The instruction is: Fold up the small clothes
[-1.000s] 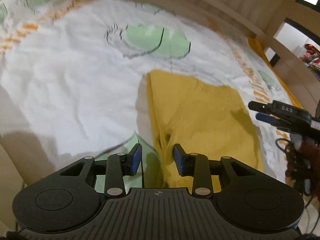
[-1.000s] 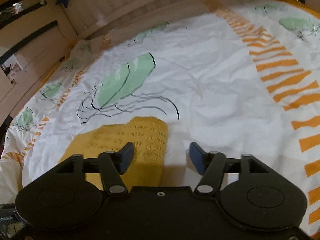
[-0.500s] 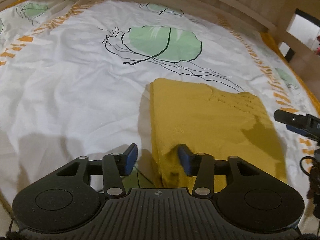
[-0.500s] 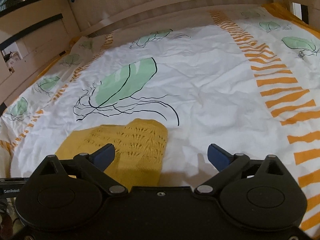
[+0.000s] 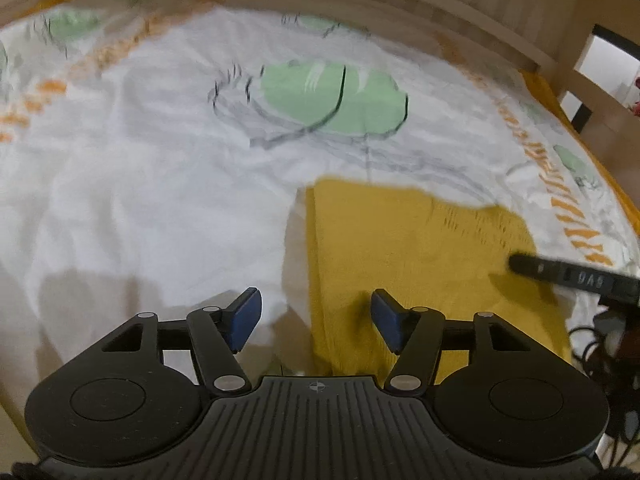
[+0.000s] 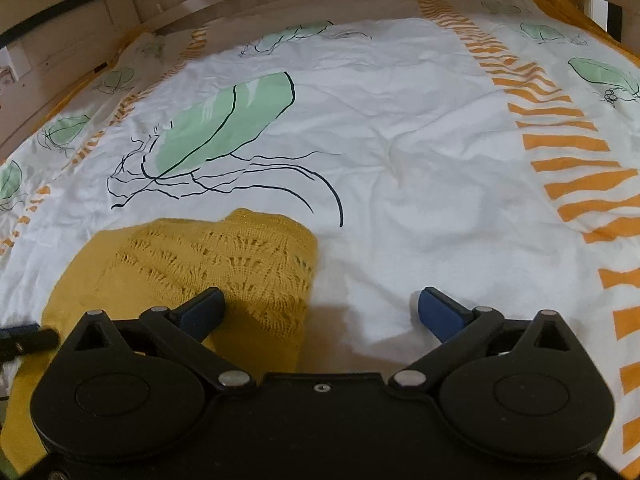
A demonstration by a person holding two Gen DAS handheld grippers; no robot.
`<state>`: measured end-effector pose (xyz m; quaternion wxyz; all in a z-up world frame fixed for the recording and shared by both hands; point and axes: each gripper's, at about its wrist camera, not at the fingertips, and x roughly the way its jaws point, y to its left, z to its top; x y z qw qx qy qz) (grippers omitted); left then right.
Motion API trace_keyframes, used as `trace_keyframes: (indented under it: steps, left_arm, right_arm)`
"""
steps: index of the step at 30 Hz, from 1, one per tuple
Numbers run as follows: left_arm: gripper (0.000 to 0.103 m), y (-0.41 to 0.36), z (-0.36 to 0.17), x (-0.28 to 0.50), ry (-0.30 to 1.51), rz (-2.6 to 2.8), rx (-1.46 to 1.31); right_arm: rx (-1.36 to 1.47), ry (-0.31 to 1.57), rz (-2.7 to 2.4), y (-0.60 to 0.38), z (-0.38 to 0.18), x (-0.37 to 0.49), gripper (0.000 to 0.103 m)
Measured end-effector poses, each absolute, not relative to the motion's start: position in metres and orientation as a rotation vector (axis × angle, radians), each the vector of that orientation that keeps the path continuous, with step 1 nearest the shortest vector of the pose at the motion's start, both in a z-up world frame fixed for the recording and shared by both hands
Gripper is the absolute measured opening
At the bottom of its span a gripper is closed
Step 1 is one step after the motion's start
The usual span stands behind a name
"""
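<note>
The white bedsheet [image 6: 420, 168] with green leaf prints and orange stripes is covering the bed in front of you. On it, the yellow knit garment [image 5: 420, 264] is lying folded into a flat block, its lacy edge facing your right side. You are holding your right gripper [image 6: 320, 312] spread wide, its left finger over the knit, gripping nothing. Your left gripper [image 5: 316, 316] is gaping too, straddling the garment's left edge, empty.

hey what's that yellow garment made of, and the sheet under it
Garment: looks like knitted yarn, matte, judging by the openwork lace rows; the fibre can't be told. Sheet: likely thin woven cotton or similar, matte, finely creased, with printed leaves and orange stripes.
</note>
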<state>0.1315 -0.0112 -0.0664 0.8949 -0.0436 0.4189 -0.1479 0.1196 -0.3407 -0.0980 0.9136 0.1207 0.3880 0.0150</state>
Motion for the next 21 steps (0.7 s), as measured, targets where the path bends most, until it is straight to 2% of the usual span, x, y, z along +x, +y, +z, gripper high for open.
trace_keyframes:
  steps: [7, 17, 18, 19, 21]
  left_arm:
    - [0.059, -0.043, -0.046, 0.163, 0.813, -0.362, -0.013]
    - [0.060, -0.080, -0.084, 0.198, 0.881, -0.325, 0.090]
    - [0.065, -0.079, -0.088, 0.201, 0.891, -0.314, 0.091]
    - [0.073, -0.077, -0.091, 0.204, 0.904, -0.302, 0.084]
    - [0.079, -0.072, -0.093, 0.208, 0.928, -0.282, 0.052]
  right_arm:
    - [0.247, 0.810, 0.030, -0.340, -0.097, 0.122, 0.103]
    - [0.239, 0.816, 0.033, -0.339, -0.097, 0.124, 0.103]
    - [0.237, 0.816, 0.034, -0.339, -0.097, 0.124, 0.103]
    - [0.235, 0.815, 0.034, -0.338, -0.097, 0.124, 0.103]
    - [0.230, 0.814, 0.033, -0.337, -0.097, 0.124, 0.103]
